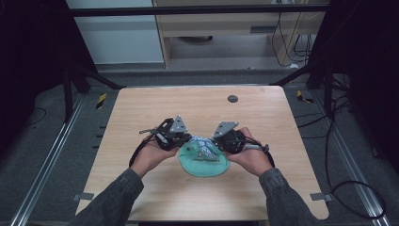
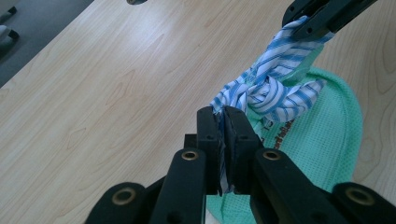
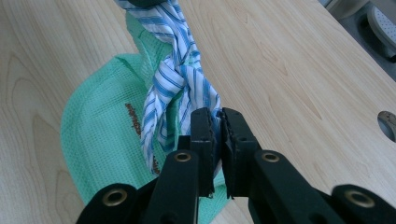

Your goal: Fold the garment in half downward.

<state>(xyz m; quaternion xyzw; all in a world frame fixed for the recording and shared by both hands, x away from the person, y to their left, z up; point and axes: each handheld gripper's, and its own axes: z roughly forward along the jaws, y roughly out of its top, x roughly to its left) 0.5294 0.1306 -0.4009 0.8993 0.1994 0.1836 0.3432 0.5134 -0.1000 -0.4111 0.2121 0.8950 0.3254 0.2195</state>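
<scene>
A green mesh bag (image 1: 203,162) lies near the middle of the wooden table (image 1: 197,108). A blue-and-white striped cloth strip (image 1: 202,142) is knotted at the bag's top. My left gripper (image 1: 184,140) is shut on one end of the striped strip (image 2: 261,91), pinched between its black jaws (image 2: 223,140). My right gripper (image 1: 220,141) is shut on the other end of the strip (image 3: 180,79), its jaws (image 3: 217,140) closed on the fabric. The knot hangs between the two grippers above the green bag (image 2: 322,140) (image 3: 102,130). The other gripper's jaws (image 2: 322,16) hold the strip's far end.
A small dark round hole (image 1: 232,98) sits in the table near its far edge, also visible at the right (image 3: 387,123). Black frame bars and cables surround the table on the grey floor. Bare wood lies on all sides of the bag.
</scene>
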